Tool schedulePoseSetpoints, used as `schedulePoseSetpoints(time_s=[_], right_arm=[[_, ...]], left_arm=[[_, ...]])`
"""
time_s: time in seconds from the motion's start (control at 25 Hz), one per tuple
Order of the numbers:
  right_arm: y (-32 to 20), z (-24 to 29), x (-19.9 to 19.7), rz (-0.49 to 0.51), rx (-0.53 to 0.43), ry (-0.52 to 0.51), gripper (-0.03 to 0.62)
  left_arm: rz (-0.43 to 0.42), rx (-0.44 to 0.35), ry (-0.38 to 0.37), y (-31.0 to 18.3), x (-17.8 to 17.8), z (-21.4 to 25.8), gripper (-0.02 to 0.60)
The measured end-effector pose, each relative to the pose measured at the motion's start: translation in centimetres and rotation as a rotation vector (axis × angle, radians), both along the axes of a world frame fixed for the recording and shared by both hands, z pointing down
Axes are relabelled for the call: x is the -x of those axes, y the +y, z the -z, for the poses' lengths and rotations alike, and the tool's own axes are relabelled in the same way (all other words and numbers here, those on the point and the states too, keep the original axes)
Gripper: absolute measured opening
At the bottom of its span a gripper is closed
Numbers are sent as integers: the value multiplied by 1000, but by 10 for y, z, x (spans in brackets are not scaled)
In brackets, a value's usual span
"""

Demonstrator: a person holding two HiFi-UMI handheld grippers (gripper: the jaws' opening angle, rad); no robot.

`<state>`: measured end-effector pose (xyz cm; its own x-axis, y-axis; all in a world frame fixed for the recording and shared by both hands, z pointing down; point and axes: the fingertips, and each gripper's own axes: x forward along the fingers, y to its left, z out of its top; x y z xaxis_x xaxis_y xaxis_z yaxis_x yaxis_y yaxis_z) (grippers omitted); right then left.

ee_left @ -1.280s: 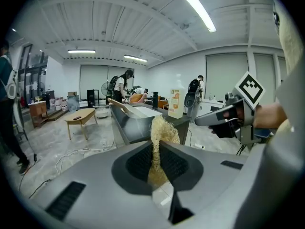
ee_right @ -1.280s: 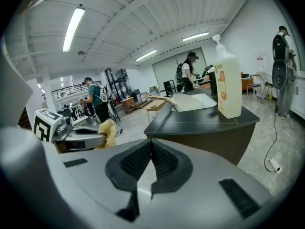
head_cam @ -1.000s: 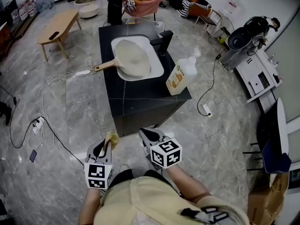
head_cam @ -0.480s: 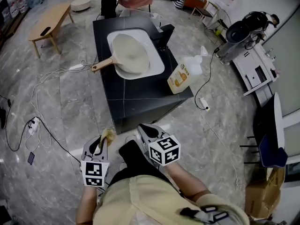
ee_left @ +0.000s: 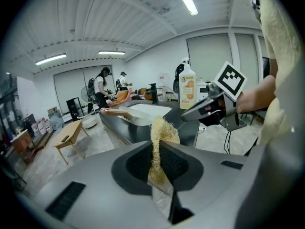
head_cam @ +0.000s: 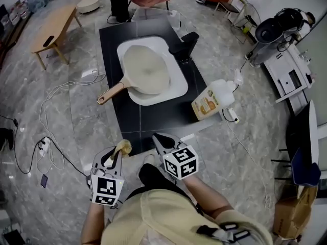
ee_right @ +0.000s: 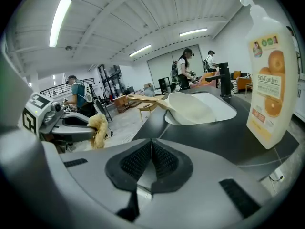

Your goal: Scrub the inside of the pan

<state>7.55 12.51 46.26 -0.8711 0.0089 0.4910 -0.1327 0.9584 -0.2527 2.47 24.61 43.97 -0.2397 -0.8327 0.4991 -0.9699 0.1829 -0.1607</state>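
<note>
Here a person stands at the near edge of a black worktop, a gripper in each hand. The left gripper is clamped on a tuft of yellow scrubber, which sticks up between its jaws. The right gripper is closed on nothing. The pan, pale inside, lies in the white sink mid-worktop, its wooden handle reaching past the left edge. A soap bottle stands at the near right corner.
</note>
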Motion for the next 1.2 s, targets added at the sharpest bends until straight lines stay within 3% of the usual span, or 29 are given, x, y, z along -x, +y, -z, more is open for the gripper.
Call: schedulePoseSetpoints(time_s=[0.28,0.76,0.96,1.2], right_arm=[[-36,-2,30,-8,4,7,15],[-87,-3,63,-40,11,-2,15],[-99,-4,65,-67,4,-9,15],[-106,3,74,-92,-47,6,15]], left_arm=[[-151,110,-123,-55,24,16,38],[-377,217,-299,-143,80,63,38],[-506,266,-349,-169,85,76,38],[-672,366,-532,-198,106,74,38]])
